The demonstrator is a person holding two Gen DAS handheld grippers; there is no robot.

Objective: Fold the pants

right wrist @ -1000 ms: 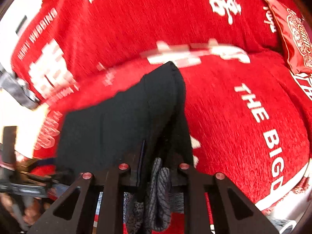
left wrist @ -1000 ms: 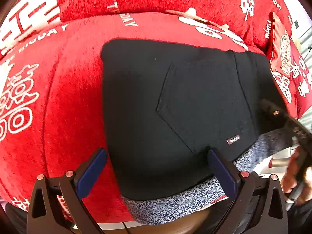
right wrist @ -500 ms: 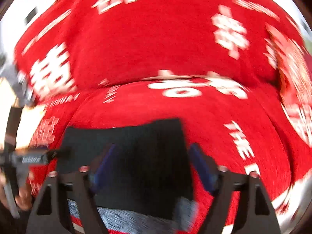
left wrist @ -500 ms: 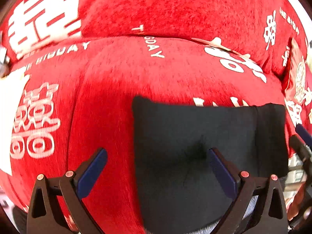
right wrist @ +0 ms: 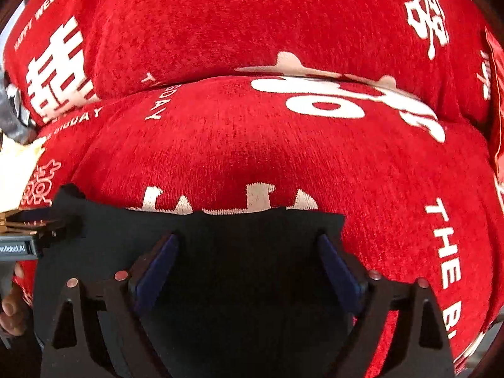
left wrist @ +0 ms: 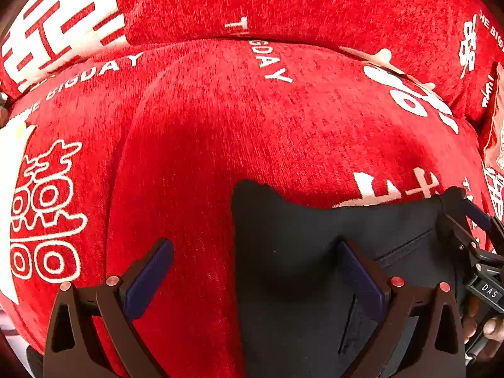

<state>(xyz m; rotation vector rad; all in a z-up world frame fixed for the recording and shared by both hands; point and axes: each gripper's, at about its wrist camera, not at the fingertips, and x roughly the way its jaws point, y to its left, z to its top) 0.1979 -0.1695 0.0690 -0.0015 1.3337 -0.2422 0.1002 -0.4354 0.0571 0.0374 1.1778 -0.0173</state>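
The folded black fabric pants (right wrist: 220, 283) lie flat at the near edge of the red plush sofa cushion with white lettering (left wrist: 252, 132). The left gripper (left wrist: 255, 271) hangs wide open, holding nothing. The right gripper (right wrist: 249, 261) is opening over the pants, its pads clear of them.

The pants (left wrist: 308, 252) are matt black cloth, smooth. The sofa cover (left wrist: 220, 132) is red chenille-like cloth, nubby, with white woven lettering. Gripper pads (right wrist: 157, 267) look matt blue rubber.
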